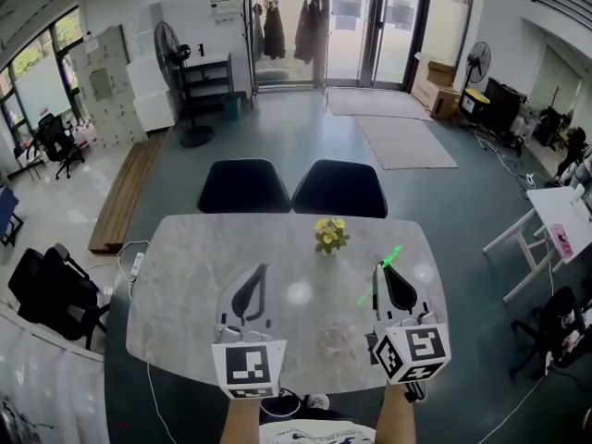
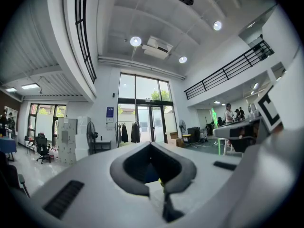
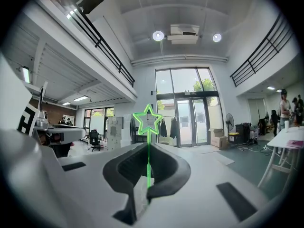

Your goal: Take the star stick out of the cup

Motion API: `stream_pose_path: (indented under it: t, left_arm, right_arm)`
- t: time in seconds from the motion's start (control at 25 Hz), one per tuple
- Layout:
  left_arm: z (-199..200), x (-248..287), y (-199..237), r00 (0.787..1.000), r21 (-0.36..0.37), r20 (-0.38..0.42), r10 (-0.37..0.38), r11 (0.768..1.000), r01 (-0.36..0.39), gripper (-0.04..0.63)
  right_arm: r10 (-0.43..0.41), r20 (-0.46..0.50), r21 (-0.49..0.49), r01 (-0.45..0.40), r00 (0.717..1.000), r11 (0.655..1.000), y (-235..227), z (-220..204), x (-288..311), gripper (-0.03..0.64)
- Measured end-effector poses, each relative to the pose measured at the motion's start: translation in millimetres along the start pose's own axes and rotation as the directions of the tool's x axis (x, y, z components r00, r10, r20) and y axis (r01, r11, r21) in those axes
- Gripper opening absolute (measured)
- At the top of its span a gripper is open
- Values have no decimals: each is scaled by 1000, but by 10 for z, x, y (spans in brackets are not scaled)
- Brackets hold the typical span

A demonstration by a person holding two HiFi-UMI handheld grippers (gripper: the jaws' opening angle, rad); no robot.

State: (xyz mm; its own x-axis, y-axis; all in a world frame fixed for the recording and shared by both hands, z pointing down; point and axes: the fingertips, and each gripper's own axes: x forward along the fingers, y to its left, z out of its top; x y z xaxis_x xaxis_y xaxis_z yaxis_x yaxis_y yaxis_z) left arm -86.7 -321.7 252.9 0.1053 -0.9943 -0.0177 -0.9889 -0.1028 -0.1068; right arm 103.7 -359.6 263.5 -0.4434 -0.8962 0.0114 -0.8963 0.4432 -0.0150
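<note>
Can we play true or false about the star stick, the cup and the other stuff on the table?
1. The right tool grips the green star stick. True.
2. The star stick sits inside the cup. False: it is out, and the clear cup stands empty on the table.
3. The flowers are red. False: the flowers are yellow.
4. Two dark chairs stand at the table's far side. True.
5. The left tool holds a spoon. False: the left tool is closed on nothing.

Office hall: swivel chairs (image 1: 57, 141), lockers (image 1: 104, 92), glass entrance doors (image 1: 368, 26).
</note>
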Motion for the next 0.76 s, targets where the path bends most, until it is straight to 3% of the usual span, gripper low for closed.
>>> stream_pose_path:
  t: [0.44, 0.76]
  left_arm:
    - [-85, 7, 27, 1000, 38, -1, -11, 999, 11, 0]
    - [-80, 9, 52, 1000, 17, -10, -6, 1000, 7, 0]
  right_arm:
    - [-5, -10, 1, 5, 1000, 1000, 8, -54, -7, 23]
    - [-8, -13, 0, 8, 1000, 1000, 24, -57, -5, 23]
